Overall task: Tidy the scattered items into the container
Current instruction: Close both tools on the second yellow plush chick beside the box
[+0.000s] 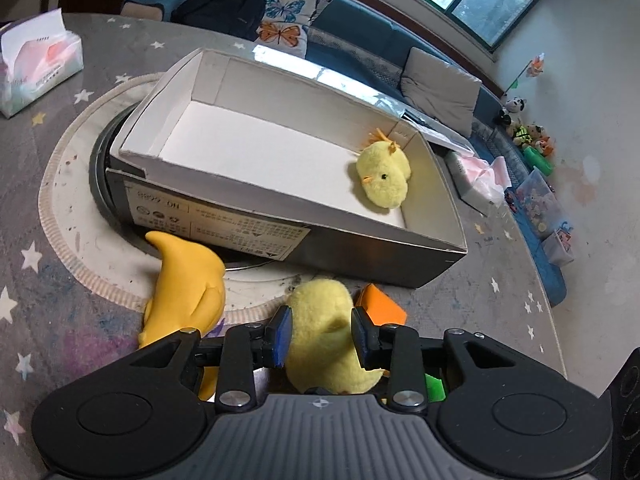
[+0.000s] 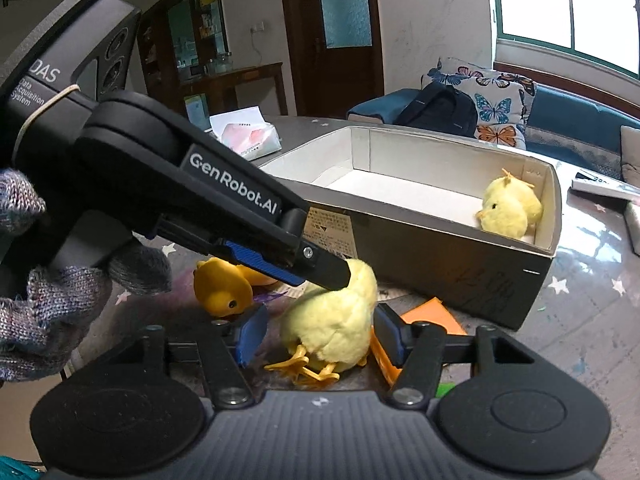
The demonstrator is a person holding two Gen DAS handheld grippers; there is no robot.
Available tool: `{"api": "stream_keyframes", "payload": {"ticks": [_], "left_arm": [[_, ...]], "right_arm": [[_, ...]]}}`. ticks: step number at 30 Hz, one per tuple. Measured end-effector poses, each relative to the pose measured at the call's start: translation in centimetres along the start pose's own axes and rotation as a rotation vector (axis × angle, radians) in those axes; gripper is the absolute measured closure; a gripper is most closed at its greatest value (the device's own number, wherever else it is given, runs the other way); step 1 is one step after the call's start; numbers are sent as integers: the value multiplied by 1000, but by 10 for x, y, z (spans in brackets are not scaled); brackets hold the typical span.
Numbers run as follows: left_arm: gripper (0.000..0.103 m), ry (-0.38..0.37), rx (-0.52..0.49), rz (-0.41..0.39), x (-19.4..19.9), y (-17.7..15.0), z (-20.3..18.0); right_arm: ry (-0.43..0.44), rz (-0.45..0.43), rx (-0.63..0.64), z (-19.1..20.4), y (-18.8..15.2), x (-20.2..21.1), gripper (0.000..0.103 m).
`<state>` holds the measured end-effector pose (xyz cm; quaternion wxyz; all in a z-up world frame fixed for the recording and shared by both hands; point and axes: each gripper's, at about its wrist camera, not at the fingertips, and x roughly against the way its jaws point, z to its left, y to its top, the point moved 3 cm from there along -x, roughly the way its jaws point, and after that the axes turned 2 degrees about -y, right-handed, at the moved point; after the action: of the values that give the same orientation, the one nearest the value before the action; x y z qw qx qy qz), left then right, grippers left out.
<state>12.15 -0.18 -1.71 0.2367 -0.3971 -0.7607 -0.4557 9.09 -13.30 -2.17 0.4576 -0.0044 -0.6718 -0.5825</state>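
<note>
A grey cardboard box [image 1: 352,248] with a white inside holds one yellow plush chick [image 1: 384,180] at its right end; the box [image 2: 440,256] and that chick [image 2: 510,210] also show in the right wrist view. My left gripper [image 1: 322,334] is shut on a second yellow plush chick [image 1: 324,332] in front of the box. In the right wrist view the left gripper [image 2: 340,276] grips this chick [image 2: 336,324] from above. My right gripper [image 2: 320,336] is open, its fingers on either side of the chick. A yellow rubber duck [image 1: 184,288] lies to the left.
An orange block [image 1: 380,304] lies right of the held chick, a green piece [image 1: 434,386] below it. A tissue pack [image 1: 38,60] sits at the table's far left. A sofa with a black backpack [image 1: 224,4] stands behind the table. Toys lie on the floor at right.
</note>
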Motion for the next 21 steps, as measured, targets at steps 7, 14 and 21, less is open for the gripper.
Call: {"api": "stream_keyframes", "payload": {"ticks": [7,14,21], "left_arm": [[67,-33,62,18,-8,1,10],[64,-43,86,24,-14,2,14],[62,-25,71,21,-18,3,10]], "right_arm": [[7,11,-5,0,-3,-6,45],[8,17,-13,2,-4,-8,46],[9,21,-24,5,-8,-7,50]]}}
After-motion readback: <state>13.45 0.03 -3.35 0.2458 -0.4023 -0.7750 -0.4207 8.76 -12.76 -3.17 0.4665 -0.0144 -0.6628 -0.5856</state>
